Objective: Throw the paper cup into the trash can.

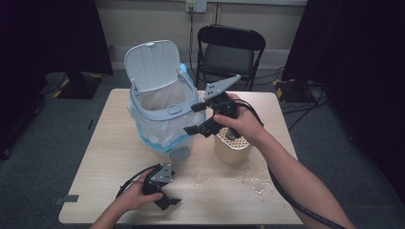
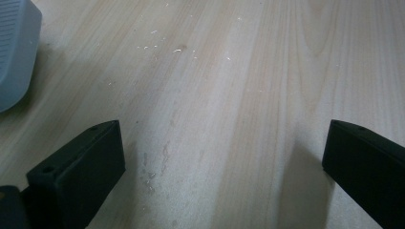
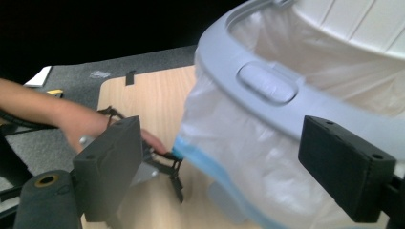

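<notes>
The left gripper [image 1: 165, 198] is resting low on the wooden table [image 1: 100, 157], jaws spread wide and gripping nothing. The pedal bin [image 1: 165, 112] is standing upright at the table's middle-left, lid [image 1: 152, 64] tilted open and back, plastic liner [image 3: 224, 143] hanging over its rim. The right gripper [image 1: 195, 119] is hovering just beside that rim, jaws wide apart and empty. A cream cylindrical container [image 1: 232, 148] is standing just right of the bin under the right hand; white crumbs [image 1: 248, 179] are littering the table near it.

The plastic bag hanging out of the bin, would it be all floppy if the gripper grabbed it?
Probably yes. The plastic bag looks thin and see-through, with crinkles, so it would likely fold and bunch between the jaws of the right gripper. It may feel light and a bit slippery. Tugging could shift the bin, whose rim ring seems to clamp it.
</notes>
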